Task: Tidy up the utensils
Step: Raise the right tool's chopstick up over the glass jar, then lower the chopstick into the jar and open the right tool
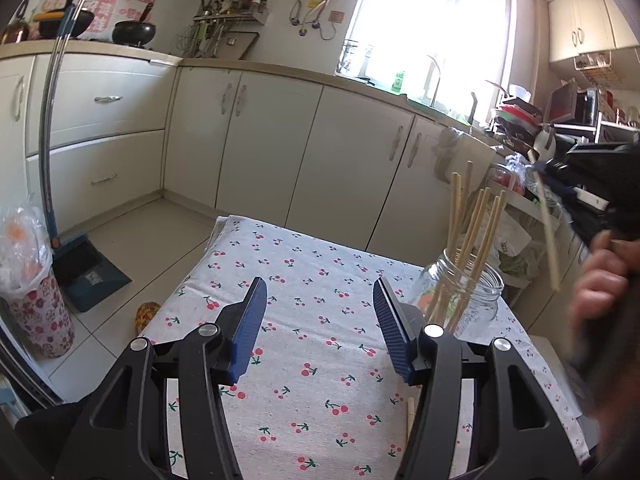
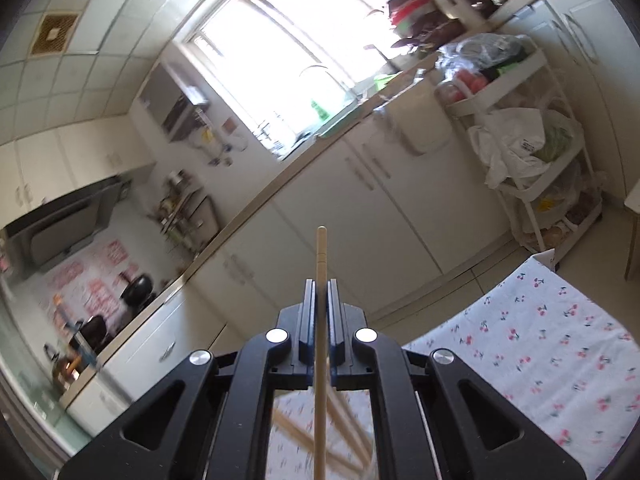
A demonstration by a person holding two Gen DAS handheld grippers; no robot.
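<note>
A glass jar with several wooden chopsticks standing in it sits on the cherry-print tablecloth at the right. My left gripper is open and empty, low over the cloth, left of the jar. One loose chopstick lies on the cloth by its right finger. My right gripper is shut on a single chopstick, held high and tilted; in the left wrist view that gripper holds its chopstick up to the right of the jar. Chopsticks show blurred beneath it.
White kitchen cabinets run behind the table. A broom and dustpan and a lined bin stand on the floor at left. A white rack with bags stands at right.
</note>
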